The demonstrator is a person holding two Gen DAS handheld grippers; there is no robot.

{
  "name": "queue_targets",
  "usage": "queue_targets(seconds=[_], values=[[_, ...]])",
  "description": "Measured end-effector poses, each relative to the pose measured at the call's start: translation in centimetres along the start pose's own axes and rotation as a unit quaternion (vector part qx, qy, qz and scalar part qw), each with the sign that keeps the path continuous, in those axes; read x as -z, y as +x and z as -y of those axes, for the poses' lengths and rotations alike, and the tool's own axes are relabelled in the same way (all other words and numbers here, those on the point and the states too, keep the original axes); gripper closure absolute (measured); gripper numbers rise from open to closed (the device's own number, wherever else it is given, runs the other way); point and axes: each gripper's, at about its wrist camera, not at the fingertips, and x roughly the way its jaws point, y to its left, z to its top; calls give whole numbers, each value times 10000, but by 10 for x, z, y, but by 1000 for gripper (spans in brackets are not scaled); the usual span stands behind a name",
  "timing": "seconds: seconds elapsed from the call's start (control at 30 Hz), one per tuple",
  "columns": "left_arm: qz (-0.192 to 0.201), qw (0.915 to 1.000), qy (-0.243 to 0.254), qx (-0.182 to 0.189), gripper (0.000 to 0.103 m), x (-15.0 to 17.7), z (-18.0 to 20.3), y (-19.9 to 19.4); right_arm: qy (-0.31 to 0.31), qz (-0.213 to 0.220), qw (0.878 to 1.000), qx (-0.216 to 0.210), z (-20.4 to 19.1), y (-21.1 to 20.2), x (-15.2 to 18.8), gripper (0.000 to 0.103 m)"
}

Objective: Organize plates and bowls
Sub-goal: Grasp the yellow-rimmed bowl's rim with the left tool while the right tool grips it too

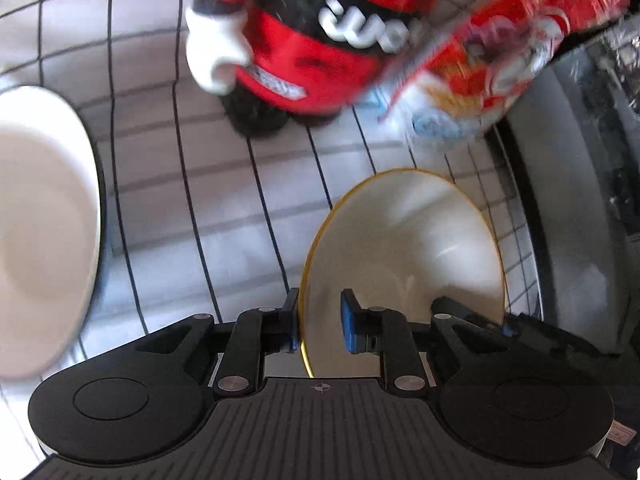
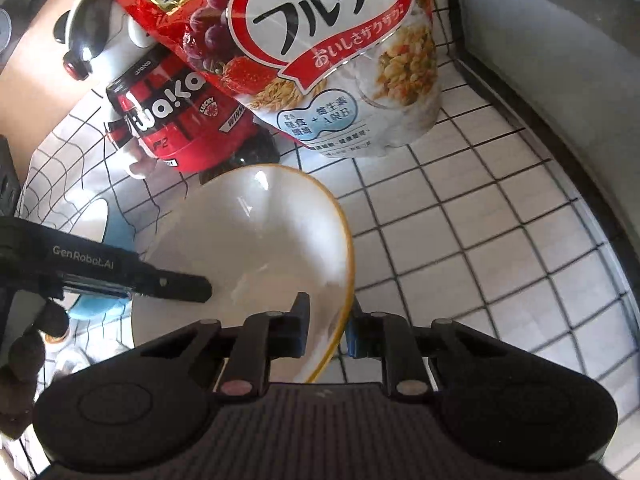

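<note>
**Both tongs on one gold-rimmed bowl, opposite sides of the rim**

Left wrist view. I am looking down along the left gripper [image 1: 319, 322] at the white ceramic bowl with the thin gold rim [image 1: 404, 256], which is sitting on the white cloth with the black grid [image 1: 224, 216]. The bowl's near-left rim is passing between the two blue pads. The outer pad is lying against the wall; the inner pad is standing a little off it, so I am reading these tongs as narrowed around the rim but not yet pinching. Straddling the rim is presumably the only purchase a wide bowl offers. The right gripper's dark body is showing at the bowl's far-right edge. A second plain white bowl [image 1: 40, 232] is waiting at the left, well apart, likely the stacking partner. The red-and-black bear-shaped figure [image 1: 304, 52] and the red cereal bag [image 1: 500, 48] are standing behind, blurred.

Right wrist view. I am seeing the right gripper [image 2: 329, 326] closed on the same bowl's rim, one finger inside and one outside, pads pressing the wall. The left gripper is reaching in from the left side, its tip over the opposite rim. I am judging that the two-sided hold is meant to keep the bowl level when lifted. The cereal bag is leaning just behind the bowl, so a lift needs clearance there.
</note>
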Motion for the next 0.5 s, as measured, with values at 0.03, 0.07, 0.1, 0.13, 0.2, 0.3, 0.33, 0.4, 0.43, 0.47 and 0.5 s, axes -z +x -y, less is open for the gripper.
queue_targets(seconds=[0.03,0.07,0.1,0.13,0.2,0.3,0.33,0.4,0.43,0.47,0.5], values=[[-25,10000,46,-33,82,6,6,0,-30,-10,10000,36,4,-5,4,85],[-56,9999,94,-39,82,15,13,0,-60,-26,9999,90,10,-10,9,85],[-105,9999,122,-20,81,23,21,1,-89,-46,9998,149,16,-15,15,85],[-160,9998,138,9,81,32,28,3,-113,-62,9997,193,22,-20,19,85],[-255,9995,182,13,81,50,44,5,-140,-91,9996,209,37,-33,31,84],[-293,9994,170,1,81,76,63,10,-207,-161,9995,191,52,-47,43,84],[-256,9996,124,5,81,84,65,10,-280,-156,9993,190,54,-51,47,84],[-132,9999,-57,-9,81,96,66,10,-511,-130,9984,187,55,-56,53,84],[-66,9999,-155,-36,81,101,66,10,-601,-108,9980,189,54,-57,55,84],[-7,9998,-207,-79,81,106,67,10,-692,-73,9974,192,53,-58,57,84],[75,9995,-255,-157,81,113,69,10,-758,-37,9969,182,52,-58,58,84]])
